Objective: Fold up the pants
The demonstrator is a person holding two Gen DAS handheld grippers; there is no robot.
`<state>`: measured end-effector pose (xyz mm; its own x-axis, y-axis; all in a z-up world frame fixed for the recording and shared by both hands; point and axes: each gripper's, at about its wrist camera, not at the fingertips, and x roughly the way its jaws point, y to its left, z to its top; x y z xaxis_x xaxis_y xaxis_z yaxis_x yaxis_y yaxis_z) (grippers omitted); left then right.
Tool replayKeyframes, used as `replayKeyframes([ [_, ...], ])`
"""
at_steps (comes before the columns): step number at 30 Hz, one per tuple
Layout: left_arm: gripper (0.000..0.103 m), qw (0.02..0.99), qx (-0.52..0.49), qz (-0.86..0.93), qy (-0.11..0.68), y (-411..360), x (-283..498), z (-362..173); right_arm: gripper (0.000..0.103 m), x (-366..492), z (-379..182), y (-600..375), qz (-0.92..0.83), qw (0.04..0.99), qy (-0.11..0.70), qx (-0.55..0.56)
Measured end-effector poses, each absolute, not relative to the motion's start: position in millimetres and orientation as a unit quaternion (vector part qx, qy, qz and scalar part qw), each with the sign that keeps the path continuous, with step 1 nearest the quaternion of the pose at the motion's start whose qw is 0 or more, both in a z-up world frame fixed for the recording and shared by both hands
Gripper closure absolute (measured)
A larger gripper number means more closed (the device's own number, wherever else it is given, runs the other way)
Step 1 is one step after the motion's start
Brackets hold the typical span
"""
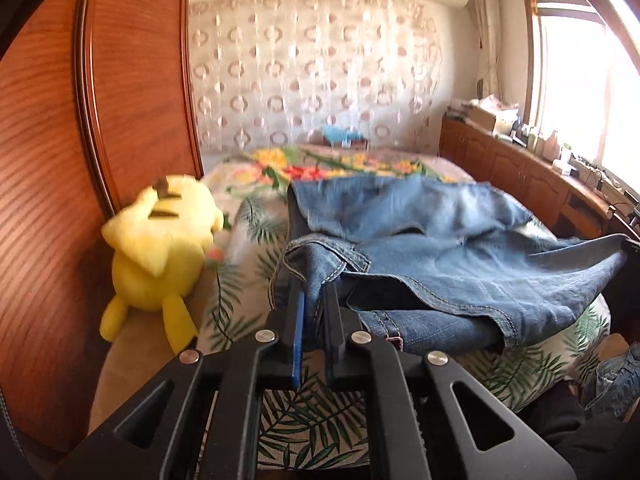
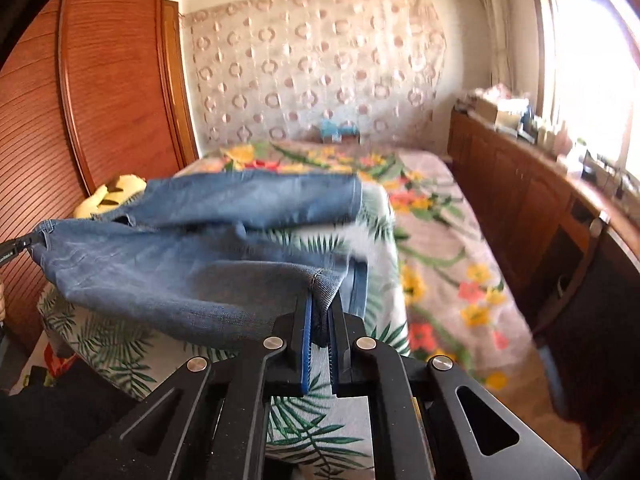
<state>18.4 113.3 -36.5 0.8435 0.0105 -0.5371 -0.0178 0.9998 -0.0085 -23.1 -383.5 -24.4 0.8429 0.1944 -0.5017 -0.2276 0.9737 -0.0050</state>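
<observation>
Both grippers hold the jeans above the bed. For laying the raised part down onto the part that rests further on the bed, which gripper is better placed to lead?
Probably neither alone. The left gripper and right gripper each pinch one end of the jeans, so they should lower together.

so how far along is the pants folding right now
Early stage. Done: both grippers have picked up the jeans; the left gripper and the right gripper are each shut on an edge of the denim. In hand: the jeans hang lifted between them over the bed, blurred. Left: no neat fold shows yet; the cloth must be laid flat and folded.
</observation>
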Motion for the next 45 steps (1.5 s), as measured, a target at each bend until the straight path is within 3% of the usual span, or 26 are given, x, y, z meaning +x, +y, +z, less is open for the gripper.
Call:
replayKeyframes([
  [8,0.095,0.968,0.011,-0.005,0.251,104,9,-9,0.097,-54,10,-381,0.113,0.971,0.205,-0.056],
  [17,0.095,0.963,0.012,-0.002,0.268,108,26,-24,0.097,-22,-4,-367,0.117,0.969,0.209,-0.057],
  [30,0.095,0.953,0.007,-0.005,0.302,106,37,-53,0.097,74,-44,-332,0.168,0.937,0.304,-0.042],
  [31,0.095,0.953,0.007,-0.006,0.304,106,37,-55,0.094,77,-49,-331,0.168,0.934,0.313,-0.04],
  [35,0.095,0.951,0.006,-0.008,0.31,105,37,-61,0.064,70,-54,-341,0.166,0.933,0.318,-0.011],
  [36,0.095,0.95,0.006,-0.008,0.311,105,37,-62,0.06,68,-51,-343,0.161,0.935,0.315,-0.005],
  [45,0.095,0.946,0.0,-0.014,0.324,102,39,-74,0.059,53,-61,-351,0.135,0.931,0.339,-0.003],
])
